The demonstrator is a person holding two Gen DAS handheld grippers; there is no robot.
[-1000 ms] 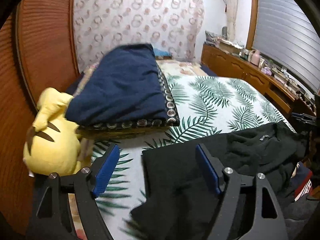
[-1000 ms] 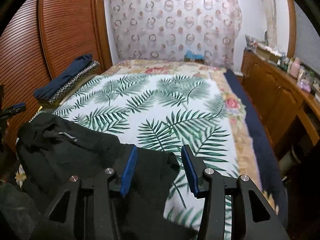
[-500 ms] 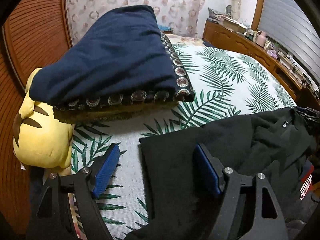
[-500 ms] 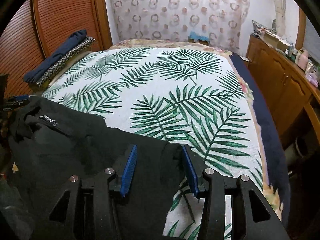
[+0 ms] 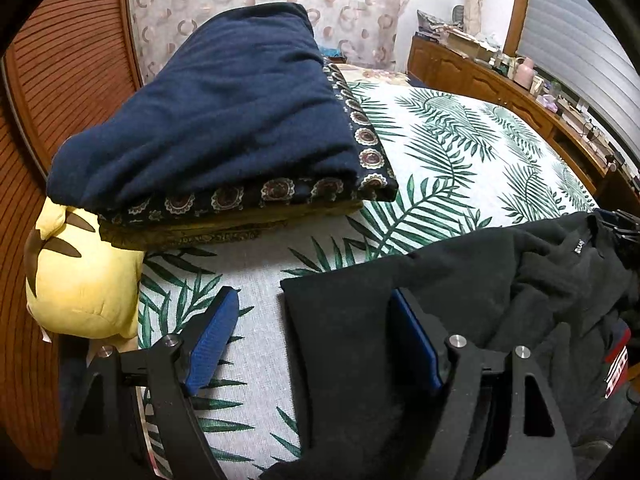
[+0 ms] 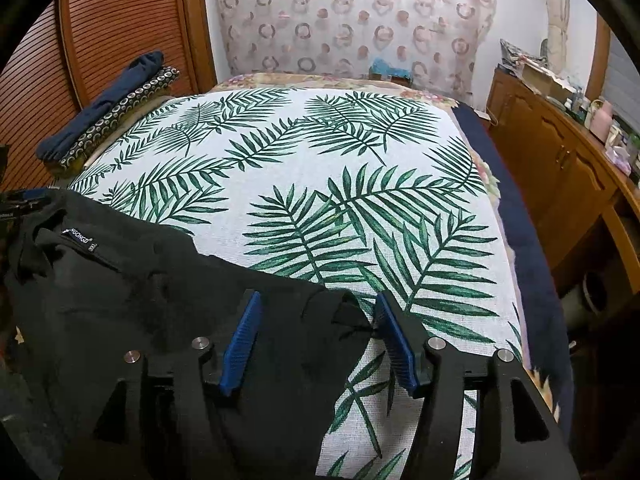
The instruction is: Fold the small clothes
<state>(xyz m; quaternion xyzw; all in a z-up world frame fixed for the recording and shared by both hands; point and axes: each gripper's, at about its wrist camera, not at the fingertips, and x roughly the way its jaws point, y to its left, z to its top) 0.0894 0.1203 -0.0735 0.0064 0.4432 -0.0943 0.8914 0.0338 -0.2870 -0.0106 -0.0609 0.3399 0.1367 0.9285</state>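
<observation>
A black garment (image 5: 460, 280) lies rumpled on the palm-leaf bed cover (image 5: 460, 148), its neck label facing up. My left gripper (image 5: 316, 320) hangs open just above the garment's left corner. One blue pad (image 5: 212, 336) is over bare cover and the other sits over the cloth. In the right wrist view the same black garment (image 6: 120, 280) fills the lower left. My right gripper (image 6: 320, 320) straddles its right corner. Its jaws are opening, and the cloth lies loose between the pads (image 6: 242, 340) without being pressed.
A folded navy blanket (image 5: 224, 112) on patterned bedding sits at the left side of the bed, above a yellow plush toy (image 5: 80, 280). A slatted wooden wardrobe (image 6: 120, 20) runs along the left. A cluttered wooden dresser (image 6: 560, 152) stands beyond the bed's right edge.
Both grippers have sunk toward the bed and tipped downward. The right gripper's jaws have spread wider around the garment's corner. The left gripper's opening is unchanged.
</observation>
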